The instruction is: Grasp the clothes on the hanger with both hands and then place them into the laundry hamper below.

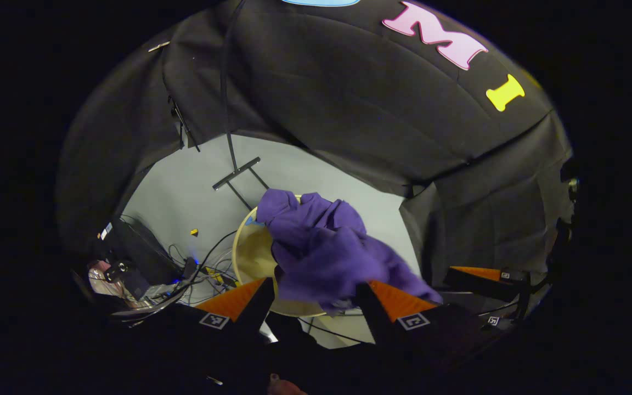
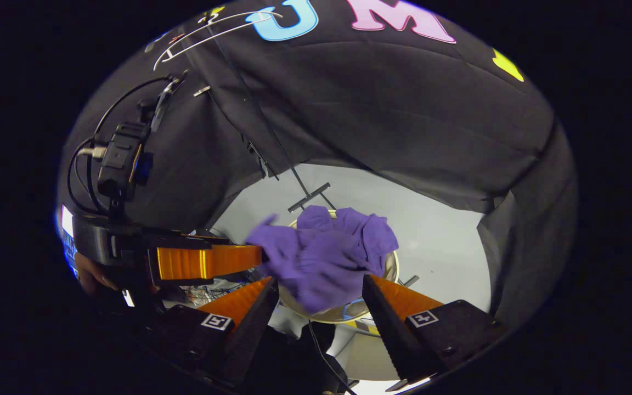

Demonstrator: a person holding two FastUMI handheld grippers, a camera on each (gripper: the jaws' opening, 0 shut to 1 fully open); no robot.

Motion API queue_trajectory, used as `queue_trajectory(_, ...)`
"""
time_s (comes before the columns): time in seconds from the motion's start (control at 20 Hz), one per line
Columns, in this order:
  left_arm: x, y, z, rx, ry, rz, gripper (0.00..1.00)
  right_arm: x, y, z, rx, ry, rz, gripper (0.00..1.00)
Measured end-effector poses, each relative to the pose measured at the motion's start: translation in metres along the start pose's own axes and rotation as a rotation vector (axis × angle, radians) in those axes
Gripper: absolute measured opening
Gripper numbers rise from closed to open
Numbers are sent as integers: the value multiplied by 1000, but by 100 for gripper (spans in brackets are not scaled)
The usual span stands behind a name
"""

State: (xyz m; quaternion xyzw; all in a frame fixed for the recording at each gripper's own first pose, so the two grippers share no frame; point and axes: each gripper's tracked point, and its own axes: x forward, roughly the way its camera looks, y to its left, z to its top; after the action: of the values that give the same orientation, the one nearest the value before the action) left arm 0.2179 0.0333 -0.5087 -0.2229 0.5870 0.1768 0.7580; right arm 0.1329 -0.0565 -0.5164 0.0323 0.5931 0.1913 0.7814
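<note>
The booth is enclosed by black cloth walls (image 1: 349,109) over a pale grey floor (image 1: 184,192). A round cream laundry hamper (image 1: 250,258) stands on that floor, just in front of the base of a black stand (image 1: 236,173).

A purple garment (image 1: 321,247) lies bunched over the hamper's rim and opening, part of it spilling past the near edge. In the right gripper view the same garment (image 2: 327,258) drapes across the hamper (image 2: 390,269), covering most of its mouth.

The left claw (image 1: 316,299) sits directly above the hamper with its fingers spread apart. The cloth hangs between and just ahead of the fingertips; neither finger visibly presses on it.

The right claw (image 2: 321,296) is likewise spread wide, released, with the garment just beyond its tips. In this view the left claw enters from the left, its fingers reaching to the edge of the purple cloth.

A white wire hanger (image 2: 212,33) hangs high against the wall. Loose cables and electronic boxes (image 1: 146,263) lie on the floor to the left of the hamper.
</note>
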Motion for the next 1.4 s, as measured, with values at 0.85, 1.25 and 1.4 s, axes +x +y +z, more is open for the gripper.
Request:
queue_trajectory(0.85,-22,-4,19,13,-87,-44,96,-12,14,21,10,-82,-1,99)
queue_trajectory(1.25,-100,12,50,174,-344,-47,96,-70,52,49,28,-241,-19,99)
queue_trajectory(1.4,-155,11,66,245,-504,-92,96,-107,79,67,24,-363,-42,99)
